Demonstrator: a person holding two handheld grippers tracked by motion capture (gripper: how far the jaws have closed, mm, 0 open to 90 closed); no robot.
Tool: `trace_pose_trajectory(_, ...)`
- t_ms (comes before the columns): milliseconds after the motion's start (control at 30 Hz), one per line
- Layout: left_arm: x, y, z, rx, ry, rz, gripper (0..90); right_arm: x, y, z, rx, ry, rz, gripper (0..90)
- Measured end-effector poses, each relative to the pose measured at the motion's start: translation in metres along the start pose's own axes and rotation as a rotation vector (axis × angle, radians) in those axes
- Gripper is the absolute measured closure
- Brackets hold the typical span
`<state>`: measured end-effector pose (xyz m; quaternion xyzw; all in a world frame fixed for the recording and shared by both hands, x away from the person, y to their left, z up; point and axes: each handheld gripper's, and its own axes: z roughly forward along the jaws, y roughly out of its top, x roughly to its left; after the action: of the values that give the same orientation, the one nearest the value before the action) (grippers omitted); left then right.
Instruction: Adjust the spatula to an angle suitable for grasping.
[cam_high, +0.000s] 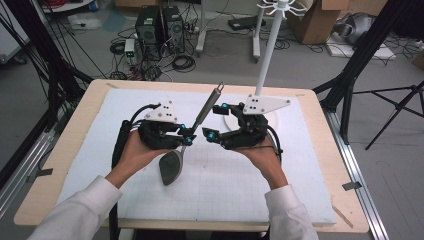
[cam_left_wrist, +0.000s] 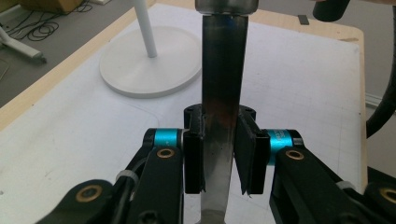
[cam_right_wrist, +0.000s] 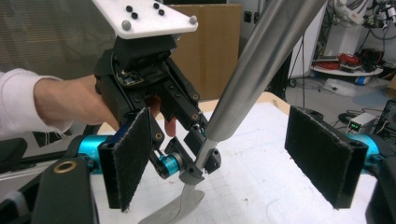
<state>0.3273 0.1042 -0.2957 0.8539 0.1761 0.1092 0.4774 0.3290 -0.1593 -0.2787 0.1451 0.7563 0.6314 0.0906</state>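
A steel utensil with a long handle (cam_high: 205, 107) and a dark spoon-shaped head (cam_high: 171, 167) leans up from the white mat, its head low. My left gripper (cam_high: 186, 134) is shut on its flat neck just above the head; in the left gripper view the pads (cam_left_wrist: 194, 158) press on both sides of the metal strip (cam_left_wrist: 224, 70). My right gripper (cam_high: 214, 121) stands open just right of the handle. In the right gripper view the handle (cam_right_wrist: 261, 65) rises between its two pads (cam_right_wrist: 322, 158) without touching either, and the left gripper (cam_right_wrist: 198, 161) clamps the neck below.
A white stand with a round base (cam_left_wrist: 149, 60) and a tall pole (cam_high: 267, 55) is at the back of the mat, behind my right gripper. The white gridded mat (cam_high: 150, 195) covers the wooden table (cam_high: 50, 165). Computers, cables and boxes lie on the floor beyond.
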Motion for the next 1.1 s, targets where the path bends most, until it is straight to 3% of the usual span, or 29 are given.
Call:
trace_pose_trajectory(233,0.002,-0.001,-0.001,0.002,-0.005,0.011,74.5,-0.001,0.008,0.005,0.005,0.003,-0.008,32.1)
trace_pose_trajectory(533,0.005,-0.002,-0.003,-0.019,-0.002,-0.010,74.5,-0.003,0.014,0.010,0.013,0.003,0.001,43.2)
trace_pose_trajectory(1100,0.001,0.000,-0.004,-0.034,0.055,-0.002,74.5,-0.002,0.026,0.019,-0.004,-0.038,0.015,63.1)
